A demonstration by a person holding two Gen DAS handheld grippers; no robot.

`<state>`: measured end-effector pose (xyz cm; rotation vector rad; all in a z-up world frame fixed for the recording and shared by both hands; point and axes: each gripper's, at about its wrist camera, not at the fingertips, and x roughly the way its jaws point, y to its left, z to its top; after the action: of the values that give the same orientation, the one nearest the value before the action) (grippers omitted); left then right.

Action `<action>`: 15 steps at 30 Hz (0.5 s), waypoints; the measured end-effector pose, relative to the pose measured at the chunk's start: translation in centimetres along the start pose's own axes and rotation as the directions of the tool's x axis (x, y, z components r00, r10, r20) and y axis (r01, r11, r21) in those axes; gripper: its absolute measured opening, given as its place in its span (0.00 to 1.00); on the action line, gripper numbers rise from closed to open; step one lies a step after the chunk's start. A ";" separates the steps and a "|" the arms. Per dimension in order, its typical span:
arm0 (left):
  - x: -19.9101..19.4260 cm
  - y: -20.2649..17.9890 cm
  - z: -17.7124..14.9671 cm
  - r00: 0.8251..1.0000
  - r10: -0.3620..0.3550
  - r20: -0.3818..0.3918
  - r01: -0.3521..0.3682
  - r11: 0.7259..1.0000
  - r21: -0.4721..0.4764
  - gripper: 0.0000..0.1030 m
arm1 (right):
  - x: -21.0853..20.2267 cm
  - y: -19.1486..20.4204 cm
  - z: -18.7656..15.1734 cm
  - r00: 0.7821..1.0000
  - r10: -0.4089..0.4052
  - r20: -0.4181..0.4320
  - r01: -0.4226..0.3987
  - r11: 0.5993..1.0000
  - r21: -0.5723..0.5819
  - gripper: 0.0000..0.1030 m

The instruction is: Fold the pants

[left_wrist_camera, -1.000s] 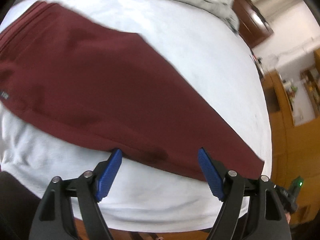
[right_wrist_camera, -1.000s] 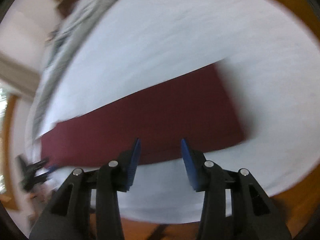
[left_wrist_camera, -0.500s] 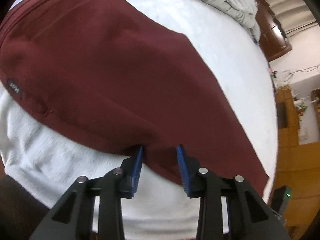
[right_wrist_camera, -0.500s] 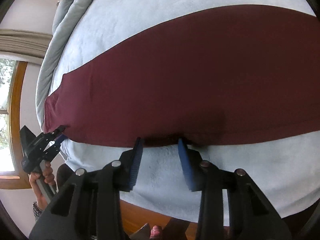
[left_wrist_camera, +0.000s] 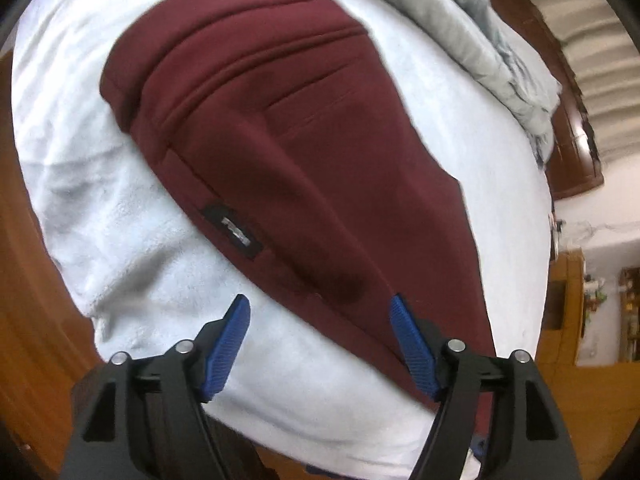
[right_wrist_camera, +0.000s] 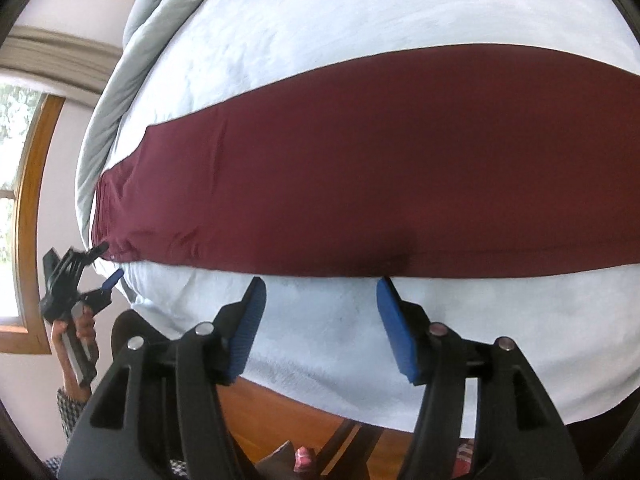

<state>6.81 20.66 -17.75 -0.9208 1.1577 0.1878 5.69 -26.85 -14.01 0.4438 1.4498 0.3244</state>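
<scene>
Maroon pants (left_wrist_camera: 312,152) lie flat on a white blanket (left_wrist_camera: 120,240), waistband at the upper left and a black label (left_wrist_camera: 232,232) on the near edge. My left gripper (left_wrist_camera: 320,320) hovers over that near edge, its jaws opening, the cloth loose between them and no pad pressing it. In the right wrist view the pants (right_wrist_camera: 380,168) stretch across as a long band. My right gripper (right_wrist_camera: 320,286) sits just short of their near edge, jaws opening, only blanket between them. The left gripper (right_wrist_camera: 80,276) shows by the waistband end, held by a hand (right_wrist_camera: 76,328).
A bunched grey duvet (left_wrist_camera: 500,40) lies along the bed's far side, a dark wooden headboard (left_wrist_camera: 572,140) behind it. A wood-framed window (right_wrist_camera: 24,200) is at the left. Wooden floor (right_wrist_camera: 280,408) shows below the blanket's (right_wrist_camera: 340,20) near edge.
The left gripper's jaws narrowed at the pants' near edge, then spread wide, and it slid toward the waistband and label. The right gripper's jaws widened and stand just clear of the edge.
</scene>
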 end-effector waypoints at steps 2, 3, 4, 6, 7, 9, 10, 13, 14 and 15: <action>0.8 1.4 0.8 1.000 -0.001 -0.008 0.001 0.999 -0.049 0.71 | 0.4 0.1 0.0 1.000 -0.006 -0.008 0.006 1.000 0.005 0.56; 1.3 1.8 1.5 1.000 -0.020 -0.020 0.018 0.996 -0.082 0.70 | 0.6 0.0 0.0 1.000 -0.010 -0.013 0.011 1.000 0.011 0.56; 1.6 1.8 2.3 0.999 -0.039 -0.023 0.036 0.993 -0.110 0.70 | 0.8 0.1 0.0 1.000 -0.015 -0.016 0.015 1.000 0.014 0.56; 0.6 2.4 3.0 0.999 -0.047 -0.001 0.046 0.992 -0.118 0.54 | 1.1 0.0 -0.1 0.999 -0.028 -0.022 0.028 1.000 0.012 0.56; -0.1 2.1 3.0 0.999 -0.041 0.018 0.043 0.995 -0.087 0.49 | 1.3 0.0 -0.1 0.999 -0.034 -0.024 0.035 0.999 0.011 0.56; -1.5 1.4 3.1 0.996 -0.070 0.052 0.072 0.997 -0.039 0.34 | 1.8 -0.3 -0.2 0.999 -0.041 -0.032 0.041 0.999 0.021 0.57; -2.4 0.7 3.0 0.994 -0.078 0.072 0.079 0.997 -0.015 0.32 | 2.0 -0.5 -0.2 0.998 -0.043 -0.037 0.044 0.999 0.031 0.57; -4.3 -0.9 2.4 0.990 -0.045 0.134 0.036 0.997 0.074 0.25 | 2.3 -0.9 -0.3 0.998 -0.045 -0.040 0.047 0.998 0.048 0.57; -4.0 -0.6 2.2 0.992 0.007 0.126 -0.018 0.996 0.087 0.25 | 2.3 -1.0 -0.3 0.998 -0.042 -0.040 0.044 0.998 0.051 0.57; -3.2 0.2 2.4 0.995 0.040 0.094 -0.048 0.996 0.081 0.25 | 2.3 -1.0 -0.3 0.998 -0.041 -0.041 0.043 0.998 0.056 0.57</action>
<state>6.98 23.52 -14.93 -0.8057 1.0930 0.2143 5.57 -26.62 -16.57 0.4543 1.5081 0.2602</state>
